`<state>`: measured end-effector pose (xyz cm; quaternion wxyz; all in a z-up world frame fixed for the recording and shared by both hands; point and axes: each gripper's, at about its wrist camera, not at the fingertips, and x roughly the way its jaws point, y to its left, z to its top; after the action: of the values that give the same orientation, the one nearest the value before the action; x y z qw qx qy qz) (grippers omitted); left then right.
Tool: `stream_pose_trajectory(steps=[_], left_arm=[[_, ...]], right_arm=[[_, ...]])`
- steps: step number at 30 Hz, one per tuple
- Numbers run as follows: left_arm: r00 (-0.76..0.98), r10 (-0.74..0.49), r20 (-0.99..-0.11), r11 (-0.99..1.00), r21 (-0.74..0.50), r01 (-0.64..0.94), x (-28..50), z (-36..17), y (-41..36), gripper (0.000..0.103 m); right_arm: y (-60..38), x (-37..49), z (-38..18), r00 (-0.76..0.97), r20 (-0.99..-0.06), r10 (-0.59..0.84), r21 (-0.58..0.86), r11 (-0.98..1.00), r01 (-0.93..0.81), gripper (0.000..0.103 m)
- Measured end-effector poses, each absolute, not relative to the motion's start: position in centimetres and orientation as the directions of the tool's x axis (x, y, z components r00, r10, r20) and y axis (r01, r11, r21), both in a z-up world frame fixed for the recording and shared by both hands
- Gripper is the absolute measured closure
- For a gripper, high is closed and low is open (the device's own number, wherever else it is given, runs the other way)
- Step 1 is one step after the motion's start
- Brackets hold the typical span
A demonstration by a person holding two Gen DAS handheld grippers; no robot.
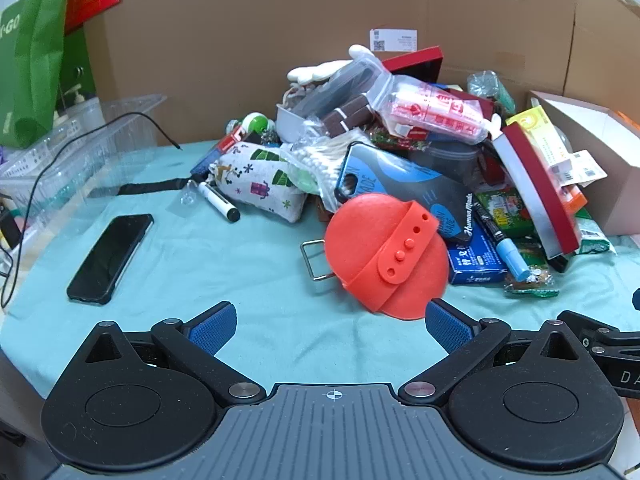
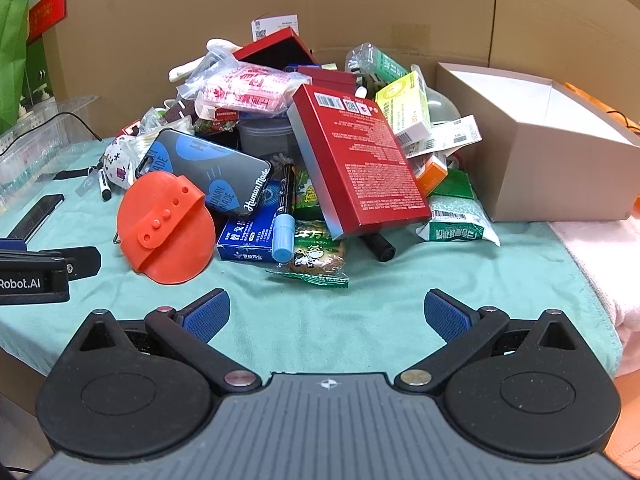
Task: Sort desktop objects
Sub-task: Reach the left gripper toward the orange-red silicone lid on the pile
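Just ahead and right of the spread, empty left gripper [image 1: 330,326] the orange disc [image 1: 386,254] leans on the pile; the right gripper [image 2: 326,314], also spread, sits farther.

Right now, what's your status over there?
Both grippers, left and right, open and empty. Pile unsorted. Orange disc nearest left gripper; nothing blocking.

Black tool [image 1: 330,324], blue ribbed pads [image 1: 214,326].
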<state>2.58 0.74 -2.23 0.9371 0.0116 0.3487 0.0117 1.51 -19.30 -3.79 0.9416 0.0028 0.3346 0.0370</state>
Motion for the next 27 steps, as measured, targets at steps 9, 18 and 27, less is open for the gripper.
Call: stream_pose_trajectory(steps=[9, 18, 27], left_arm=[[0.737, -0.029, -0.676, 1.0, -0.027, 0.014, 5.1, -3.6, 1.9, 0.0], [0.746, -0.063, -0.663, 0.998, -0.019, 0.068, 9.3, -4.3, 2.4, 0.0], [0.718, -0.154, -0.679, 0.985, -0.047, 0.167, 12.5, -4.9, 2.9, 0.0]], right_arm=[[-18.5, 3.0, -5.0, 0.759, -0.625, 0.182, 0.084, 0.982, -0.167, 0.0], [-14.0, 4.3, -6.2, 0.749, -0.575, 0.33, 0.042, 0.926, -0.376, 0.0], [-11.5, 6.5, -6.7, 0.721, -0.561, 0.407, -0.011, 0.867, -0.498, 0.0]])
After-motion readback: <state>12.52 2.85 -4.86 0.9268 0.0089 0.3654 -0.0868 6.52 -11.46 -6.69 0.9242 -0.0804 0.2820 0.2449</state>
